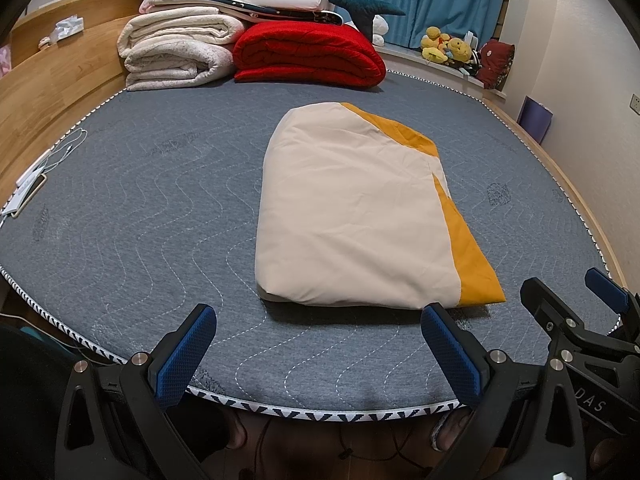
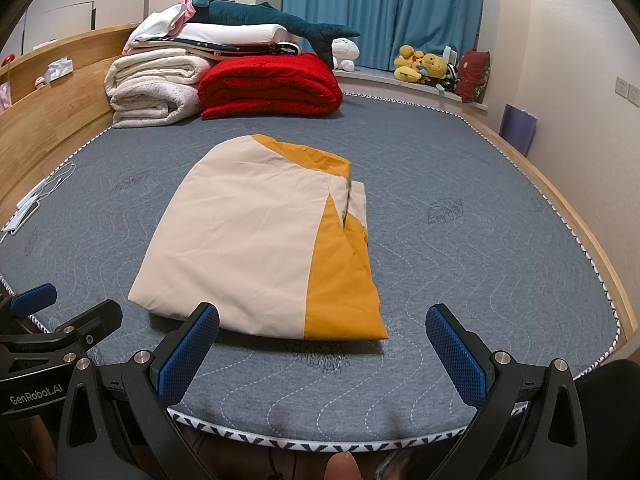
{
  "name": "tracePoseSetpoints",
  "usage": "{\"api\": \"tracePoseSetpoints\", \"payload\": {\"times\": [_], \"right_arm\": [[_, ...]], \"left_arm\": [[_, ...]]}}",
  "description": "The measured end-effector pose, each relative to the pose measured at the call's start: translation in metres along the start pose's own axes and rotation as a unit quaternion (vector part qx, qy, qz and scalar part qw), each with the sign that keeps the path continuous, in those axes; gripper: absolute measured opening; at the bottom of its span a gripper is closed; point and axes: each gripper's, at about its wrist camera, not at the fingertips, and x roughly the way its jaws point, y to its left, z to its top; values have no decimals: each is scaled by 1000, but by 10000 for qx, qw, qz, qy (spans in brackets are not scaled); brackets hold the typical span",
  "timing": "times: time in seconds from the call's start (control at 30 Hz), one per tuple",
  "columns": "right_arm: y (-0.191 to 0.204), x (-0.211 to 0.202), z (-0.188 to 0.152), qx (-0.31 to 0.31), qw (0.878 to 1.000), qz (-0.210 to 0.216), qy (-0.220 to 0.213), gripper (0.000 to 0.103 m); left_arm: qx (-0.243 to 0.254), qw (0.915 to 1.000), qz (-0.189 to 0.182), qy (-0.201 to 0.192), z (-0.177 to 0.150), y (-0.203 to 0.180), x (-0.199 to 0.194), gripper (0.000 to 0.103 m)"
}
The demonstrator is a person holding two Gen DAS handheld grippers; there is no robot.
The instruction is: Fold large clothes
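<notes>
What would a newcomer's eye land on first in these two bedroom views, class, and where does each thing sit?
The folded cream and mustard cloth lies flat mid-mattress, just beyond both wide-open grippers, left and right. Behind it, by the wooden headboard, a bright red quilt sits beside stacked white blankets. A teal shark plush tops the pile before blue curtains.

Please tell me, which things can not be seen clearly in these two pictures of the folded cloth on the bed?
- Folded garment: its kind and inner layers are hidden by its own top layer, in both views.
- Small items by the headboard: too small in the left wrist view to identify.
- Plush toys on the sill: small and overlapping, right wrist view.
- Floor before the mattress: cut off by the bottom edge and both open hand-held grippers, left and right.
</notes>
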Motion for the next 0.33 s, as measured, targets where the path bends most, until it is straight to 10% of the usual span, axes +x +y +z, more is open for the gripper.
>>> {"api": "tracePoseSetpoints", "payload": {"times": [0.33], "right_arm": [[0, 0, 0, 8, 10000, 0, 3, 103]], "left_arm": [[7, 10000, 5, -13, 0, 0, 1, 102]]}}
